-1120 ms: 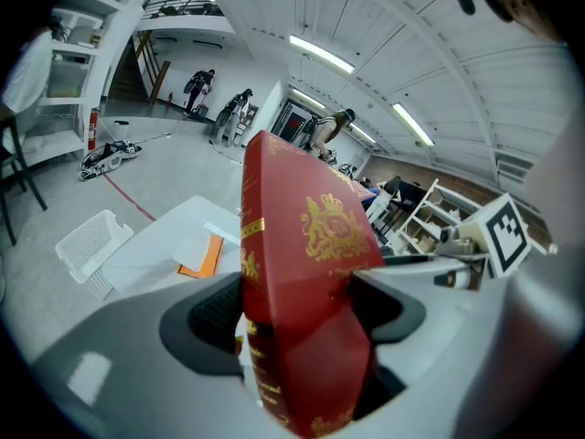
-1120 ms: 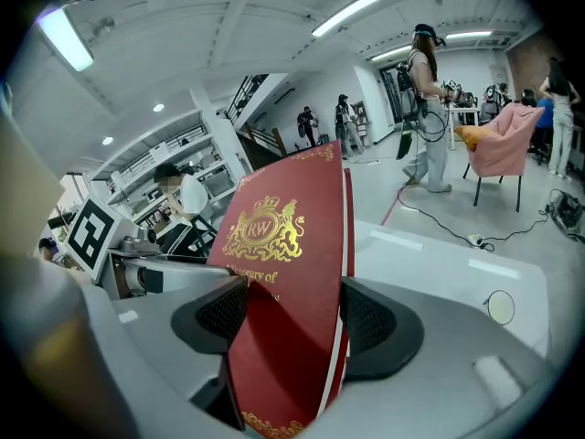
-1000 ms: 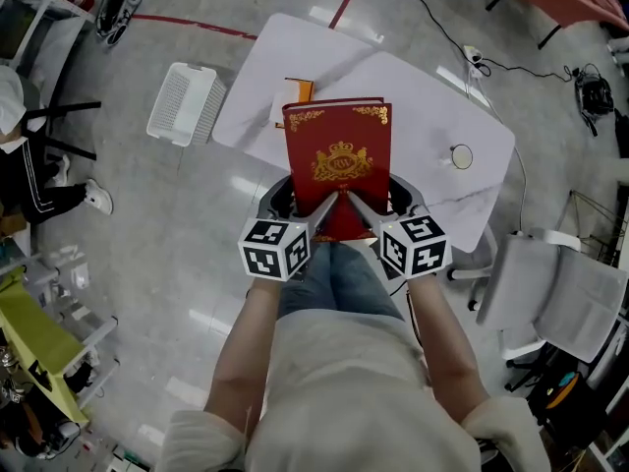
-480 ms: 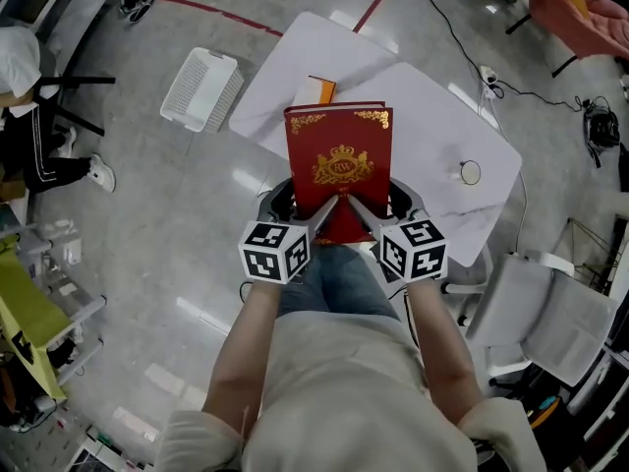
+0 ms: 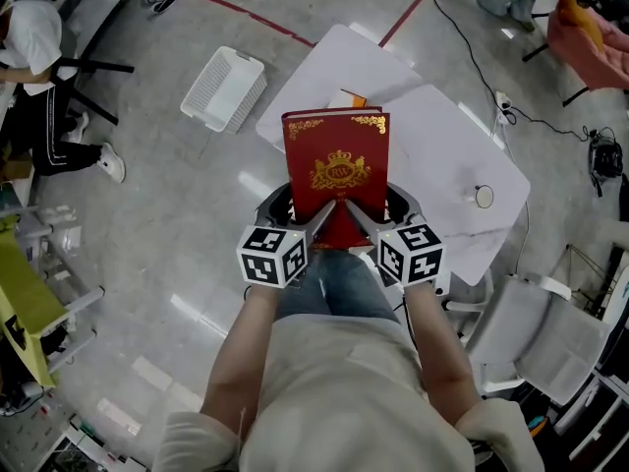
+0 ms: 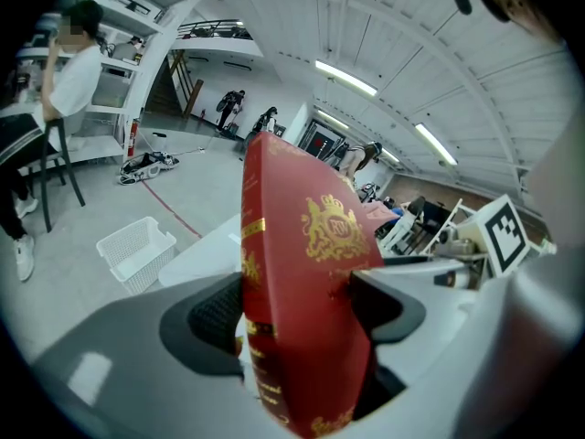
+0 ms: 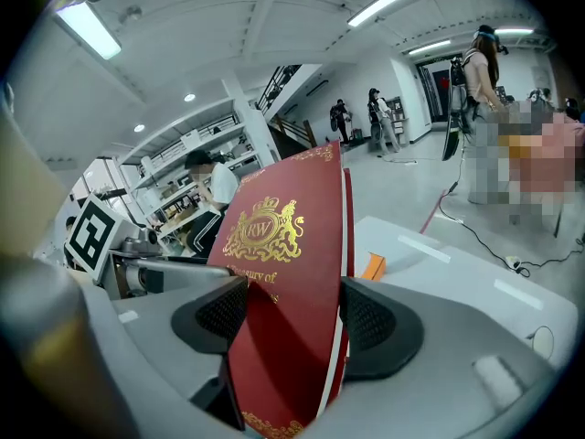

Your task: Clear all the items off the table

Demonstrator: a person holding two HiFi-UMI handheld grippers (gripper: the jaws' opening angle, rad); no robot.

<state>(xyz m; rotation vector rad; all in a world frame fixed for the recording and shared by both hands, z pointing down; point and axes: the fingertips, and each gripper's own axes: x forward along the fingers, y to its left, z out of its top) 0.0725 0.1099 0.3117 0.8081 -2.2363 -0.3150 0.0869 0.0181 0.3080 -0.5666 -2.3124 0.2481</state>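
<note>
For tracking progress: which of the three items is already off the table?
The red book, clamped by the left tool and right tool; the orange item and small round object lie on the table.

Glossy red book (image 5: 337, 170), gilt embossing

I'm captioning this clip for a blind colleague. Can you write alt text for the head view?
A red book with a gold crest is clamped at its near edge by the left tool and the right tool, with a white table beyond it. A white basket sits on the floor left of the table.
</note>
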